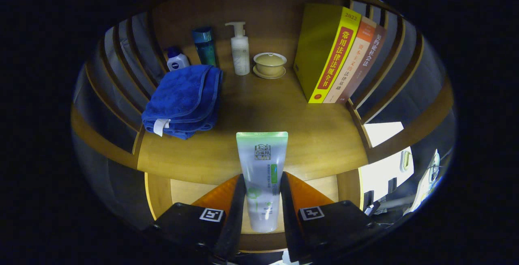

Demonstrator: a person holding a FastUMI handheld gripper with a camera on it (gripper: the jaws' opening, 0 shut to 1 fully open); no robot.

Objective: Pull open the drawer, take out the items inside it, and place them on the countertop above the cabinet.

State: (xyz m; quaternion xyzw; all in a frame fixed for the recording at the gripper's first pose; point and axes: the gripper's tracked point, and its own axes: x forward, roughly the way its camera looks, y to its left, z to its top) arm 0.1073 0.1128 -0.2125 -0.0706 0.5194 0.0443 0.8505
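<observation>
Wooden table (259, 110) fills mid-frame; gripper (262, 200) clamps the white green-capped tube (261, 175), long axis pointing straight ahead over it.

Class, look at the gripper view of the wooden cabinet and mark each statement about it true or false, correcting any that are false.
1. The gripper is shut on the white tube, one finger on each side. True.
2. The blue towel hangs over the edge of the open drawer. False: it lies folded on the countertop, beyond the fingers.
3. The books lie flat in a stack. False: they stand upright against the slatted side.
4. The lidded cup sits on a saucer between the pump bottle and the books. True.
5. The pump bottle lies on its side. False: it stands upright at the back of the countertop.
</observation>
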